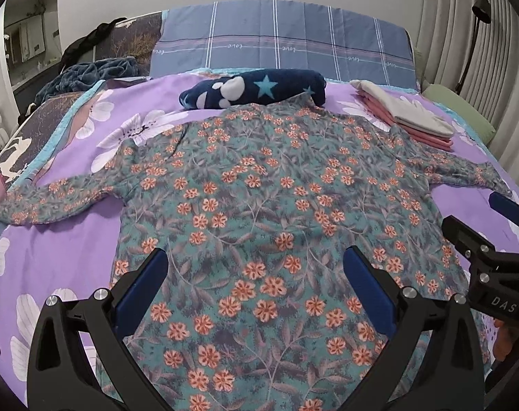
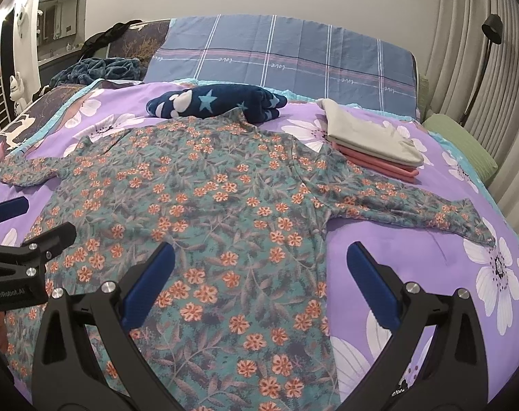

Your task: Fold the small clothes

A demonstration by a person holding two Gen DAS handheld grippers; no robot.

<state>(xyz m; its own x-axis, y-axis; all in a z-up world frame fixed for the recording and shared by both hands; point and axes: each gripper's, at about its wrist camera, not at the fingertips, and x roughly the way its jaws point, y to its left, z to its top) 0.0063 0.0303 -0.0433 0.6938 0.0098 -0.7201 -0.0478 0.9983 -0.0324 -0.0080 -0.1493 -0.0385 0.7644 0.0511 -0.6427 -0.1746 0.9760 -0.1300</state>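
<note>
A teal long-sleeved shirt with orange flowers (image 1: 259,205) lies flat on the purple floral bedspread (image 1: 71,239), both sleeves spread out; it also shows in the right wrist view (image 2: 208,212). My left gripper (image 1: 256,267) is open and empty above the shirt's lower middle. My right gripper (image 2: 259,263) is open and empty above the shirt's right hem edge. The right gripper shows at the right edge of the left wrist view (image 1: 478,226). The left gripper shows at the left edge of the right wrist view (image 2: 33,222).
A folded stack of pink and grey clothes (image 1: 406,116) lies at the back right, also in the right wrist view (image 2: 372,140). A navy star-patterned rolled blanket (image 1: 256,92) lies by the shirt's collar. A blue plaid pillow (image 1: 280,44) lies behind. A green cushion (image 2: 461,147) and curtains are at the right.
</note>
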